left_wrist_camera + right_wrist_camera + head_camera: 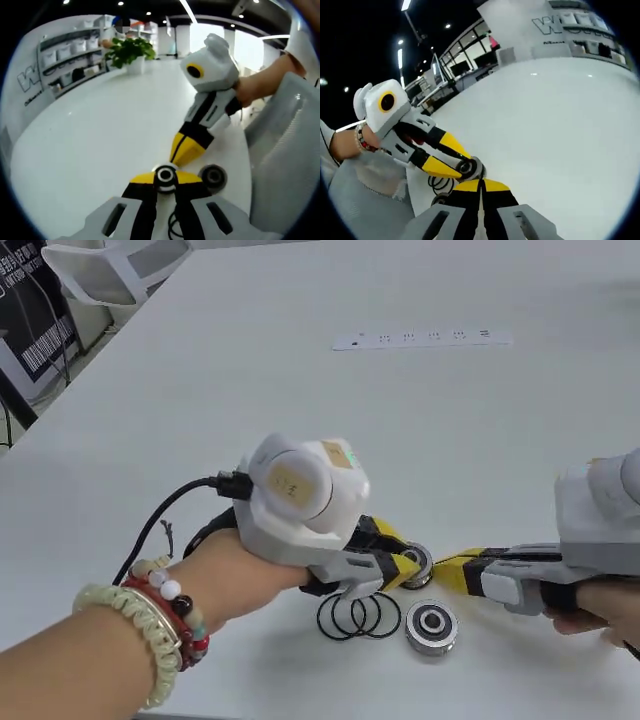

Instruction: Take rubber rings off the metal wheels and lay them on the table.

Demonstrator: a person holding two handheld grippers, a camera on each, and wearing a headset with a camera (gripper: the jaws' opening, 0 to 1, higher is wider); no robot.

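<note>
Rubber rings (358, 616), a few of them, lie flat on the table (300, 370) in a small bunch, one over the other, close to the near edge. Just beside them a second wheel (432, 626) lies flat. My left gripper (400, 562) is clamped on a metal wheel (417, 565), just past the bunch on its far side. My right gripper (449, 572) reaches in from the right, with its yellow tips right at that wheel. Its jaws are pressed together, and I cannot tell if they pinch a ring (the tips are too small to see well).

I think I am in the middle of pulling a ring off the held wheel. The next move needs a firm hold with the left and a slow pull away with the right, so the ring slips over the rim. Then it needs a soft drop next to the others.

Room is good. The table is wide and bare ahead, with a power strip (420, 338) far off. The near edge is close to the rings and the second wheel, so I should lay things farther in, not toward me.
</note>
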